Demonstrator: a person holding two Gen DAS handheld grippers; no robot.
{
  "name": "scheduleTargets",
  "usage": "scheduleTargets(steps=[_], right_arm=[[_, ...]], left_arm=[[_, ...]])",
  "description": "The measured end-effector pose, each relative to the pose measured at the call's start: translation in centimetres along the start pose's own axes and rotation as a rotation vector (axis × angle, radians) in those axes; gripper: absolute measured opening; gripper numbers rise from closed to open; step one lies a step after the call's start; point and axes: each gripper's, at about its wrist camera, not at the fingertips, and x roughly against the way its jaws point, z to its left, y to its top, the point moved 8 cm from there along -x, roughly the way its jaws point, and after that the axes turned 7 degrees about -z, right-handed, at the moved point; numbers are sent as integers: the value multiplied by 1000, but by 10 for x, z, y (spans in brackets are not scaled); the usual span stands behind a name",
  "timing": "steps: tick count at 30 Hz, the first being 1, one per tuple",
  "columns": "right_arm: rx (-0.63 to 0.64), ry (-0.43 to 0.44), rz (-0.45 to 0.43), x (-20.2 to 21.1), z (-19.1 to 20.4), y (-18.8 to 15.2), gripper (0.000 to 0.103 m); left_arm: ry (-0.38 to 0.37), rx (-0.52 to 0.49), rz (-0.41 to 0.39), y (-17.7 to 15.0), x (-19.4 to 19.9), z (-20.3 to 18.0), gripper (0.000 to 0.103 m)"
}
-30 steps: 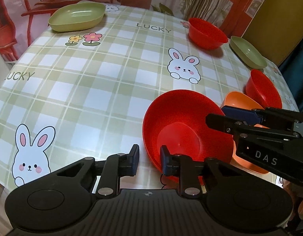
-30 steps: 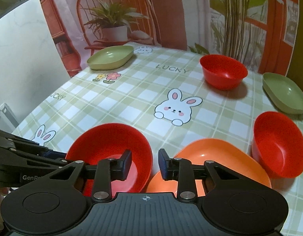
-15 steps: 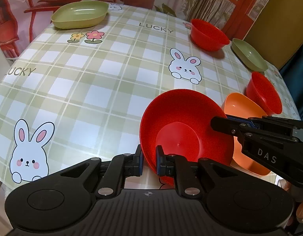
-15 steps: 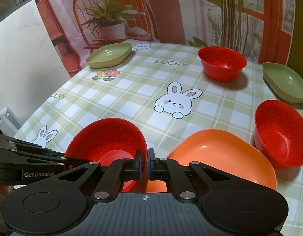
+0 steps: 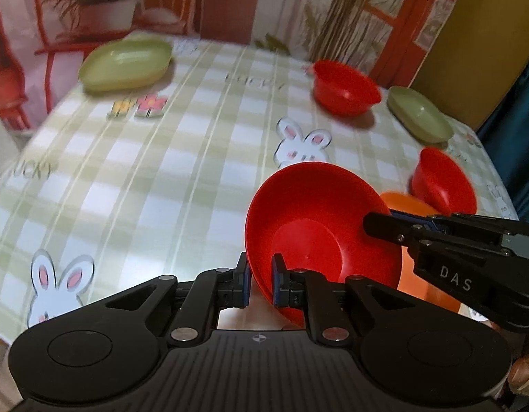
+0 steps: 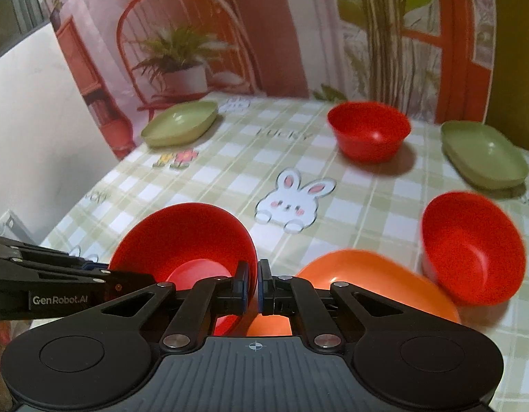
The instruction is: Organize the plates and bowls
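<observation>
both grippers went from open to clamped: left gripper [image 5: 259, 283] onto near red bowl [image 5: 319, 237] rim, bowl now tilted up; right gripper [image 6: 252, 290] pinching same bowl's opposite rim.

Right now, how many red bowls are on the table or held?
3: one red bowl gripped at the near edge, one far behind the rabbit print, one right, beside the orange plate. Others may be hidden.

A: Warm indoor light; a white glare patch on the checked tablecloth [image 5: 168, 250] beside the held red bowl [image 5: 319, 226].

B: Background smeared by motion blur, fisheye bending beyond the tablecloth's edges.
</observation>
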Motion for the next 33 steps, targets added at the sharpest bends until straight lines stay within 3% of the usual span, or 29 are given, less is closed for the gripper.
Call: scheduleTargets(steps=[13, 21, 33], right_arm=[[-52, -72, -171, 36, -57, 55, 5], [-97, -95, -218, 49, -83, 68, 5], [-115, -165, -239, 63, -123, 75, 5]], left_arm=[[-51, -144, -107, 62, 0, -65, 13], [-65, -191, -161, 84, 6, -92, 13], [-130, -235, -157, 102, -13, -128, 13]])
